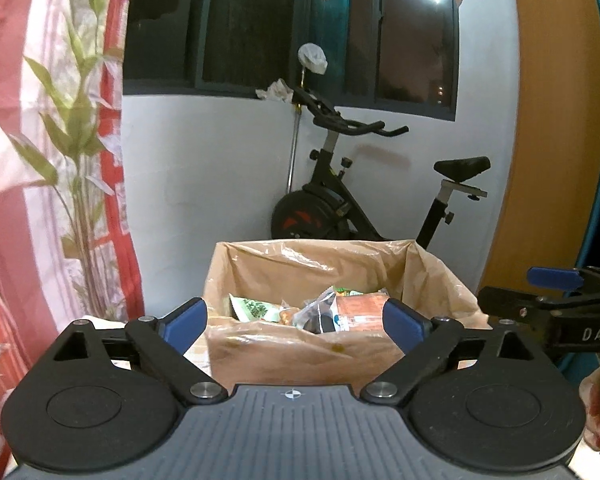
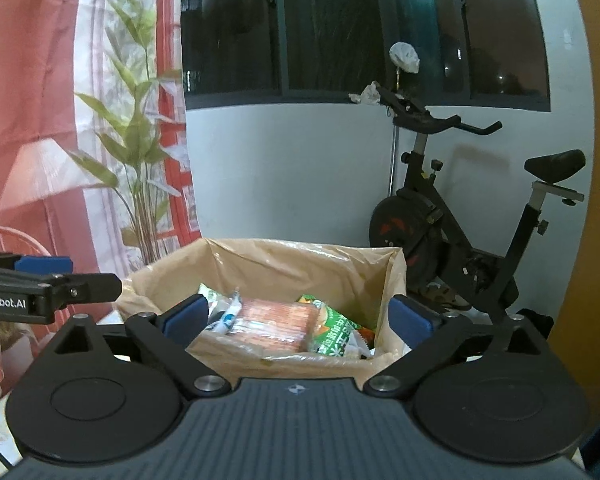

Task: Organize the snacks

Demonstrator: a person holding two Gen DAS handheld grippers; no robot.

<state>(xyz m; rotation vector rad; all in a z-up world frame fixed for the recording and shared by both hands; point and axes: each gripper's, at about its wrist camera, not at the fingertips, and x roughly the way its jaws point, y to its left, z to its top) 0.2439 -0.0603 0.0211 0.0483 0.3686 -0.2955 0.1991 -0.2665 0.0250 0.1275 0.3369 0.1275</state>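
A box lined with a tan plastic bag (image 1: 300, 360) stands just ahead of both grippers. Several snack packets lie inside it: a green packet (image 1: 254, 308), an orange-red packet (image 1: 360, 312) and a silvery wrapper (image 1: 316, 312). My left gripper (image 1: 296, 322) is open, with nothing between its blue pads, just short of the box's near wall. In the right wrist view the same box (image 2: 300, 264) holds the orange-red packet (image 2: 276, 320) and a green packet (image 2: 336, 330). My right gripper (image 2: 300, 320) is open and empty too. The two grippers hang side by side.
An exercise bike (image 1: 340, 200) stands against the white wall behind the box, under a dark window. A red and white printed curtain (image 1: 40, 160) hangs at the left and a wooden panel (image 1: 548, 120) at the right. A person's hand (image 1: 598, 412) shows at the right edge.
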